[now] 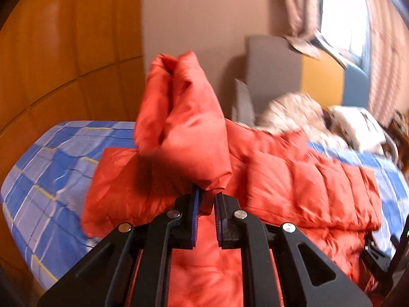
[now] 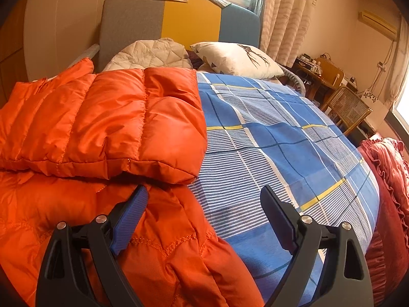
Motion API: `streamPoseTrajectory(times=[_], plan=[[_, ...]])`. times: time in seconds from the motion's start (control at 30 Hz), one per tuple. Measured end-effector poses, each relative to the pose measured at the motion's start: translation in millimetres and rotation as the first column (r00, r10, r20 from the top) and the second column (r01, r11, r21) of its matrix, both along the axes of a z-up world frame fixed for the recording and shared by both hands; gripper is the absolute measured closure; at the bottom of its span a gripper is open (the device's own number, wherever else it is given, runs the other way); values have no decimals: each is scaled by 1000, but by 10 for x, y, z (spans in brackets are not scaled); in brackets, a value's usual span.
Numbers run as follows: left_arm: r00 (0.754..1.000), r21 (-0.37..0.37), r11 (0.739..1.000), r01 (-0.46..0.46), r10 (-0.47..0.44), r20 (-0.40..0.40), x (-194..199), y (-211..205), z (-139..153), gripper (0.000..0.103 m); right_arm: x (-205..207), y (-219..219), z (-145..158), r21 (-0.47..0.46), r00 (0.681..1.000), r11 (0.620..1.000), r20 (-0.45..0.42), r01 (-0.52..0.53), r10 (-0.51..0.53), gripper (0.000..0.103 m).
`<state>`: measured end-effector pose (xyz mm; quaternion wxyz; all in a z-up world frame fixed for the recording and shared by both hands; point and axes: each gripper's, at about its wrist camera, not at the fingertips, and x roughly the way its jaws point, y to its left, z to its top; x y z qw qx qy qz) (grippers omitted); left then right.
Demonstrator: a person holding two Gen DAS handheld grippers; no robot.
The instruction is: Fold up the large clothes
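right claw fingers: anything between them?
Nothing gripped. In the right wrist view the right claw stands open over the jacket edge and the bare plaid sheet.

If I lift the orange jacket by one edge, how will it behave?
Probably floppy: the part pinched in the left gripper bunches and droops. The orange jacket looks puffy and quilted, so likely light for its bulk. Its shell looks shiny, so it may slip on the bedsheet.
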<state>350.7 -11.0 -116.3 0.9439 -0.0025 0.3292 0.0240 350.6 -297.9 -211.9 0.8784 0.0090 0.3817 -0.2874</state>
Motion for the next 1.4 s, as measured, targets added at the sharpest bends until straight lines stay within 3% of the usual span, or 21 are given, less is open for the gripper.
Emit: streamPoseTrajectory(times=[0.13, 0.33, 0.43, 0.5, 0.63, 0.73, 0.83, 1.0, 1.1, 1.2, 1.23, 1.27, 1.3, 1.37, 1.4], plan=[[993, 53, 994, 98, -93, -77, 108, -486, -240, 88, -5, -25, 1, 12, 1000, 1000, 4, -3, 3, 14], [978, 142, 976, 167, -146, -146, 153, -894, -578, 85, -7, -49, 3, 29, 1000, 1000, 9, -9, 8, 14], [969, 146, 967, 210, -185, -163, 112, -969, -636, 63, -15, -48, 15, 39, 1000, 999, 14, -21, 20, 14], [968, 126, 966, 227, -210, -134, 20, -955, -570, 31, -36, -50, 53, 48, 999, 998, 30, -35, 33, 14], [972, 114, 968, 224, -214, -93, -230, -735, -398, 24, -111, -35, 253, 52, 994, 996, 80, -76, 72, 14], [988, 114, 982, 150, -144, -60, -423, -336, -324, 18, -97, 32, 492, 130, 975, 974, 146, -185, 165, 14], [997, 89, 996, 10, -3, -82, -460, 189, -346, 18, 56, 208, 663, 195, 947, 935, 184, -297, 263, 15], [950, 72, 964, -255, 264, -167, -501, 1067, -478, 25, 517, 810, 795, 264, 869, 830, 219, -491, 444, 25], [920, 119, 937, -327, 345, -187, -535, 1316, -568, 25, 826, 1121, 714, 298, 845, 791, 175, -534, 505, 29], [926, 117, 948, -297, 316, -206, -487, 1379, -653, 25, 1084, 1324, 568, 358, 844, 770, 124, -528, 521, 29], [930, 110, 953, -282, 300, -215, -468, 1388, -674, 25, 1148, 1372, 518, 381, 842, 759, 116, -528, 527, 40], [930, 103, 958, -269, 286, -232, -417, 1389, -705, 25, 1214, 1415, 473, 404, 833, 742, 106, -535, 543, 67], [927, 98, 958, -271, 287, -243, -371, 1385, -724, 25, 1207, 1458, 436, 422, 825, 727, 101, -541, 556, 82], [922, 57, 956, -286, 291, -254, -248, 1417, -738, 25, 1185, 1450, 483, 429, 828, 722, 129, -543, 545, 99], [924, 39, 956, -290, 290, -250, -196, 1425, -730, 24, 1137, 1391, 577, 408, 835, 734, 168, -543, 525, 99]])
